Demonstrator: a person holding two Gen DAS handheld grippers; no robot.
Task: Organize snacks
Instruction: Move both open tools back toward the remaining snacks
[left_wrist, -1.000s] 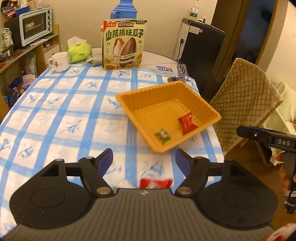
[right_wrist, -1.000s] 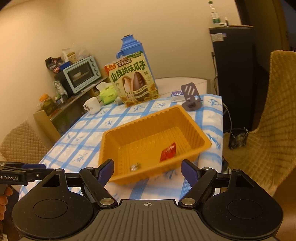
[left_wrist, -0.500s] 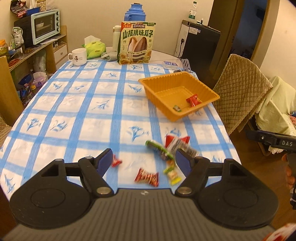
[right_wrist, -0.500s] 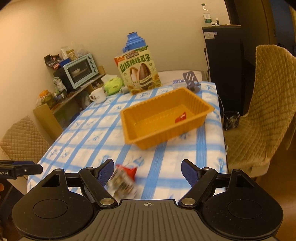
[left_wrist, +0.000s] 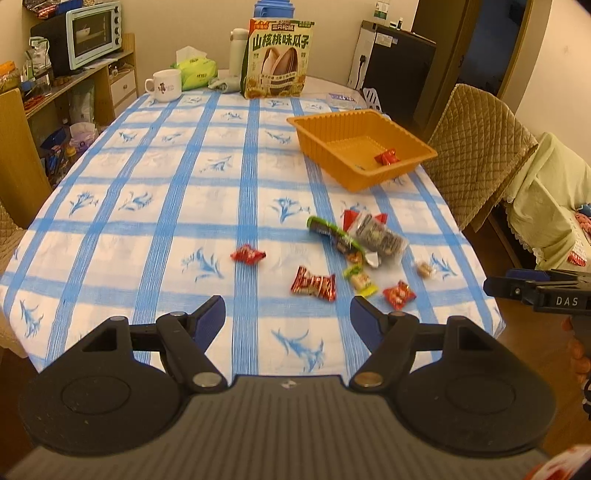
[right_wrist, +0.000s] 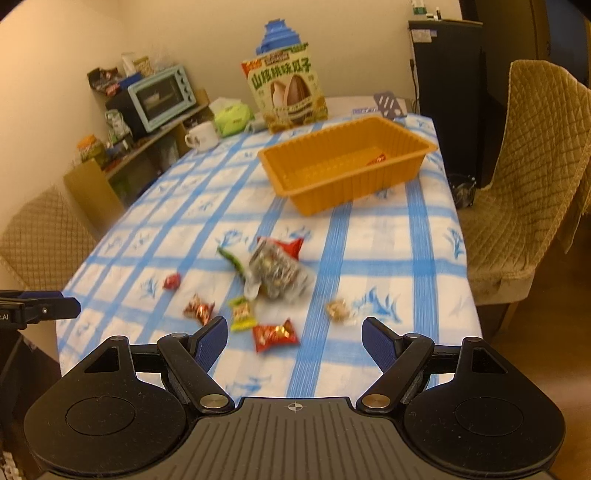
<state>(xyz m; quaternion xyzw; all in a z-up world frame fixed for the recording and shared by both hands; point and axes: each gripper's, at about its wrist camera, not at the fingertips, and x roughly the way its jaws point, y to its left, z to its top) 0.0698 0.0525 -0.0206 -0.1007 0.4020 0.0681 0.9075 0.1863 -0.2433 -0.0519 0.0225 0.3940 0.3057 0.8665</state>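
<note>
An orange tray (left_wrist: 413, 142) (right_wrist: 310, 199) stands on the right side of the blue-checked table and holds a red candy (left_wrist: 386, 157). Several wrapped snacks lie near the front edge: a clear bag of dark snacks (left_wrist: 376, 234) (right_wrist: 277, 271), a green bar (left_wrist: 332, 234), red candies (left_wrist: 248, 254) (left_wrist: 314, 284) (left_wrist: 399, 294) (right_wrist: 275, 334), a yellow-green sweet (right_wrist: 242, 314) and a tan sweet (right_wrist: 338, 310). My left gripper (left_wrist: 287, 317) is open and empty, held back above the front edge. My right gripper (right_wrist: 293, 338) is open and empty, just before the red candy.
A sunflower-seed bag (left_wrist: 277, 59), a white mug (left_wrist: 164, 85), a tissue pack (left_wrist: 195, 72) and a phone stand (right_wrist: 389, 105) stand at the far end. Quilted chairs (left_wrist: 476, 147) (right_wrist: 40, 240) flank the table. A shelf with a toaster oven (left_wrist: 94, 33) is at the left.
Both grippers have pulled back from the tray toward the table's front edge. The loose snacks have come into view in front of them. Both stay open.
</note>
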